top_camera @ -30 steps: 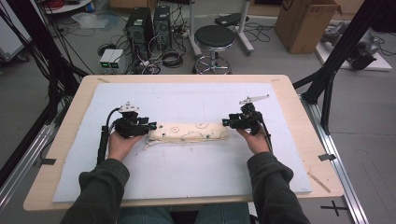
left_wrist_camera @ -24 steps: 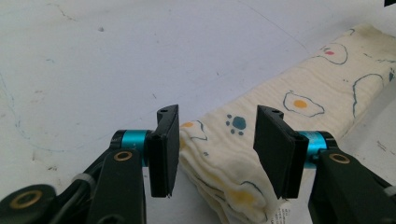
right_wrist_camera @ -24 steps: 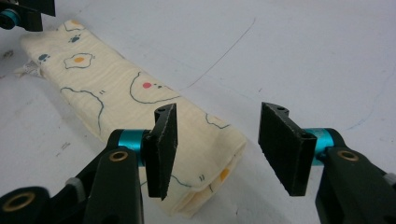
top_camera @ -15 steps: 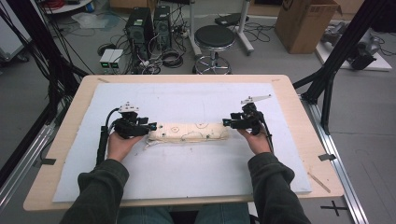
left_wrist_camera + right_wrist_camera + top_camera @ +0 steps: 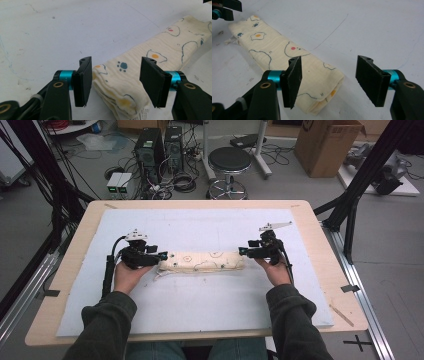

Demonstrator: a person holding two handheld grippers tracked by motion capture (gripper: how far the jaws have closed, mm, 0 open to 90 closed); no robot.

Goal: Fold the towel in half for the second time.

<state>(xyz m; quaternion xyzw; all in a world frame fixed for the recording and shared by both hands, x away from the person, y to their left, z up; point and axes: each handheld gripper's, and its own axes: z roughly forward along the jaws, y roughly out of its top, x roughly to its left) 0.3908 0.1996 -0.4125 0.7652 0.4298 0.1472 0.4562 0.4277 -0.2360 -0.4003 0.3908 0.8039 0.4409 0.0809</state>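
While the fingers (image 5: 83, 81) of the left gripper (image 5: 159, 255) are standing spread on either side of the left end of the folded cloth (image 5: 202, 262), they are not pressing it; they have just been opening, with the cloth's end lying between them. At the other end the right gripper (image 5: 243, 251) is also holding its fingers (image 5: 292, 81) apart, having just been opening too; the cloth's right end is lying beside the one finger and reaching partly into the gap, with nothing pinched. Printed with fried eggs, paw marks and bear outlines, the cream cloth is lying as a long flat strip running left to right across the middle of the pale mat (image 5: 200, 305) on the worktop (image 5: 320, 227), with a small label showing at its left end. Both hands are resting on the mat, sleeves coming in from the near edge.
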